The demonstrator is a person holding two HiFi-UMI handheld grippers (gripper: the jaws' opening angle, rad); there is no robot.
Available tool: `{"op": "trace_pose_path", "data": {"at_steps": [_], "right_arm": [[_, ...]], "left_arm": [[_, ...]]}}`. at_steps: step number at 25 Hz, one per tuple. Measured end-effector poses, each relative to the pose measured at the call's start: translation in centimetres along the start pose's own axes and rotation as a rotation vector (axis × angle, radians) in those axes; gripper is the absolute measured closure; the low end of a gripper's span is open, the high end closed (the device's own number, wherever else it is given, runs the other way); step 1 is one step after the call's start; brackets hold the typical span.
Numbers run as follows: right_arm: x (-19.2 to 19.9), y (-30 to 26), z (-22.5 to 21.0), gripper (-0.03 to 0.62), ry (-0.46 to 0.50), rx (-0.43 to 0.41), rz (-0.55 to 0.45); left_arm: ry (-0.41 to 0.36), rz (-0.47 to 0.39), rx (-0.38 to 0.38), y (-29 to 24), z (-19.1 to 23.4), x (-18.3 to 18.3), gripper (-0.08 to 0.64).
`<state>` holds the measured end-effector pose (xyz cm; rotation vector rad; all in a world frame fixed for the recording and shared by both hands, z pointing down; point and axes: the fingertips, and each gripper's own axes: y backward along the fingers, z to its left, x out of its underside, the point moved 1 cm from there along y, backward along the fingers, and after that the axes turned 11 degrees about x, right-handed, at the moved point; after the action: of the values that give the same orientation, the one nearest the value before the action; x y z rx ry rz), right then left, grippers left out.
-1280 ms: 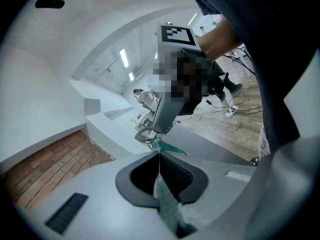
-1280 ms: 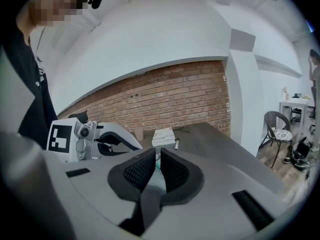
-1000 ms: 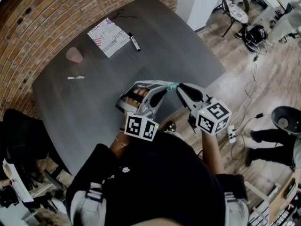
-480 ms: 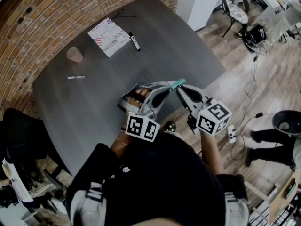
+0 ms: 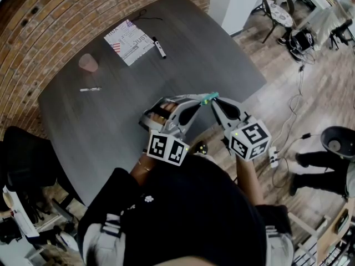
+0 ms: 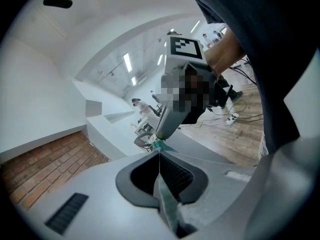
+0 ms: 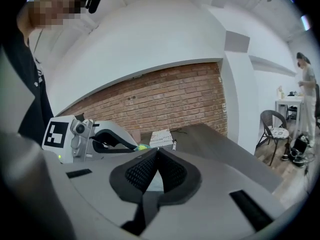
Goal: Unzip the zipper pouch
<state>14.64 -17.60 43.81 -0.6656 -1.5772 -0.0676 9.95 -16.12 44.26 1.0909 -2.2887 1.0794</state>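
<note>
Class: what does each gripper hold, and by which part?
The left gripper pinches the teal zipper pouch by a fabric edge; the right gripper grips its other end, zipper pull or fabric cannot be told.

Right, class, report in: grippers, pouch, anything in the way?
Left gripper shut on the teal zipper pouch. Right gripper shut on its other end. Pouch held between them, zip state not visible. Nothing in the way.

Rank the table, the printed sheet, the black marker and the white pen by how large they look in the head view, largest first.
1. table
2. printed sheet
3. black marker and white pen: similar length, too alike to rank.
</note>
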Motion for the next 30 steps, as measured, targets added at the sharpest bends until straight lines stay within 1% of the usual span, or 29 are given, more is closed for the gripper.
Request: {"op": "trace_pose_path", "data": {"at_steps": [7, 17, 22, 27, 30], "right_arm": [[0.1, 0.2, -0.3, 0.592, 0.014, 0.025, 0.002], [0.3, 0.2, -0.4, 0.592, 0.0, 0.021, 0.007], [0.6, 0.1, -0.5, 0.592, 0.006, 0.029, 0.012], [0.8, 0.0, -0.7, 0.592, 0.015, 0.04, 0.017], [1.1, 0.1, -0.9, 0.592, 0.004, 0.038, 0.019]], "left_arm": [[0.007, -0.013, 0.003, 0.2, -0.2, -0.2, 0.555], [0.009, -0.009, 0.008, 0.3, -0.5, -0.2, 0.555], [0.033, -0.019, 0.005, 0.7, -0.7, 0.0, 0.555], [0.039, -0.015, 0.005, 0.8, -0.8, 0.0, 0.555], [0.057, -0.026, 0.008, 0.9, -0.9, 0.0, 0.555]]}}
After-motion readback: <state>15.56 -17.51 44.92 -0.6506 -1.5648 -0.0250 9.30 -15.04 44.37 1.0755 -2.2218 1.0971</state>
